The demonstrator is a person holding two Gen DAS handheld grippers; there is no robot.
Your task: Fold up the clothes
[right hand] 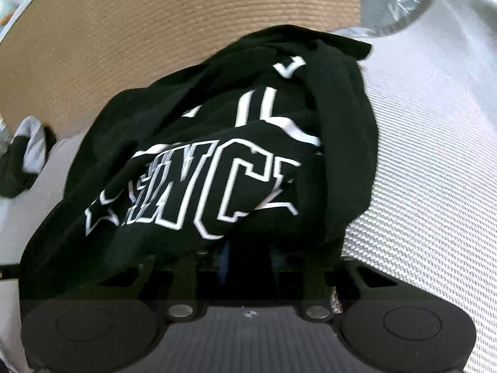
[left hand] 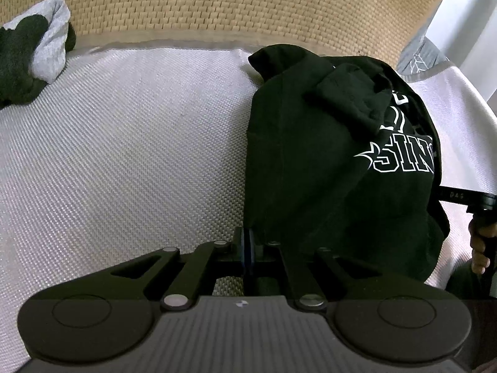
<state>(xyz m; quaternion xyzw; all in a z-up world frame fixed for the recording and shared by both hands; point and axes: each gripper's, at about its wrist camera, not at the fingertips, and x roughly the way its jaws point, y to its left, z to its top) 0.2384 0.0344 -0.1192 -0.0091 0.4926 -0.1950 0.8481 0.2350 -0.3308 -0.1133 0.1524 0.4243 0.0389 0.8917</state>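
Note:
A black sweatshirt (left hand: 310,155) with white outlined lettering is bunched up on the white woven cover (left hand: 124,155). My left gripper (left hand: 248,242) is shut, pinching the sweatshirt's near left edge. In the right wrist view the sweatshirt (right hand: 217,171) drapes over my right gripper (right hand: 245,258). It hides the fingertips, and the jaws seem clamped on the cloth. The right gripper's body (left hand: 478,200) and the hand (left hand: 480,245) holding it show at the right edge of the left wrist view.
A second garment, grey and black (left hand: 40,52) (right hand: 28,155), lies crumpled at the far left. A tan woven mat (left hand: 217,0) (right hand: 155,31) lies beyond the cover's grey hem. Something grey with clear plastic (left hand: 416,56) (right hand: 391,0) sits at the far right corner.

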